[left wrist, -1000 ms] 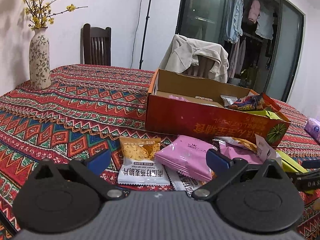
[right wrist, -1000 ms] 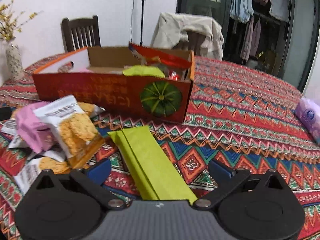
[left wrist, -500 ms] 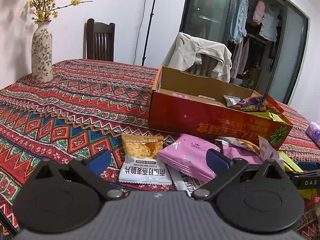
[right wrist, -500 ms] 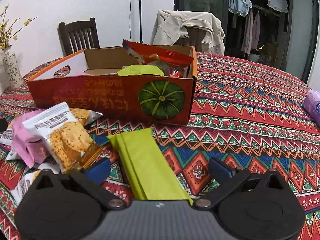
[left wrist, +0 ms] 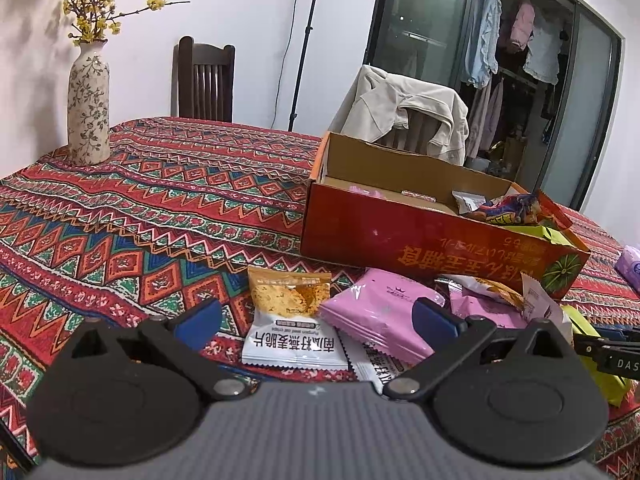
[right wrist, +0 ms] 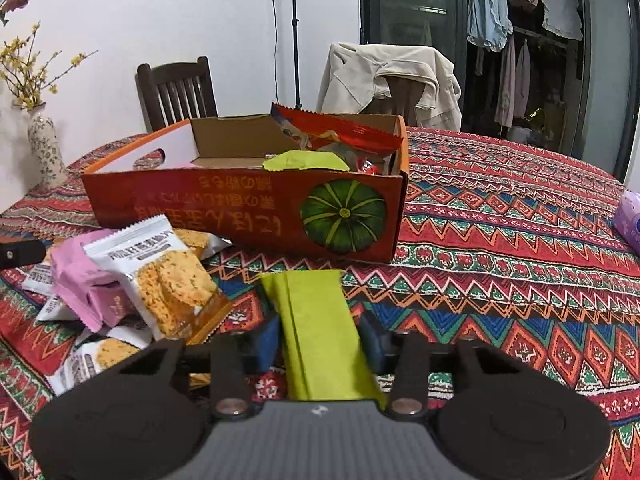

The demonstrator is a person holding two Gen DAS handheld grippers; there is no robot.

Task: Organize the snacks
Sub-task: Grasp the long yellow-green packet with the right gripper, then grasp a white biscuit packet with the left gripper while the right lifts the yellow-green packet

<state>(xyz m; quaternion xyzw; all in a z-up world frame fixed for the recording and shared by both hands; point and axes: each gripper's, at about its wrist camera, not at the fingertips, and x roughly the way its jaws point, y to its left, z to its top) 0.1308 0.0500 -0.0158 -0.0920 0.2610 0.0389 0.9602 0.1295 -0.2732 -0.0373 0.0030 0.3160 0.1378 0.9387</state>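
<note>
A long green snack packet point(right wrist: 316, 320) lies on the patterned tablecloth in front of the orange cardboard box point(right wrist: 240, 208). My right gripper point(right wrist: 320, 344) is closing on it, a blue pad touching each long side of the packet. The box holds a red bag point(right wrist: 340, 130) and another green packet point(right wrist: 304, 160). My left gripper point(left wrist: 316, 318) stands open above a cracker packet point(left wrist: 290, 320) and a pink packet point(left wrist: 380, 320), with neither held. More cracker and pink packets point(right wrist: 160, 280) are heaped to the left of the green one.
A flowered vase point(left wrist: 89, 108) stands at the table's far left. A dark wooden chair point(left wrist: 204, 80) and a chair draped with a beige jacket point(left wrist: 408, 116) stand behind the table. A purple tissue pack point(right wrist: 632, 220) lies at the right edge.
The right gripper's jaws have come in from wide open to the sides of the green packet. The left gripper has stayed open in place.
</note>
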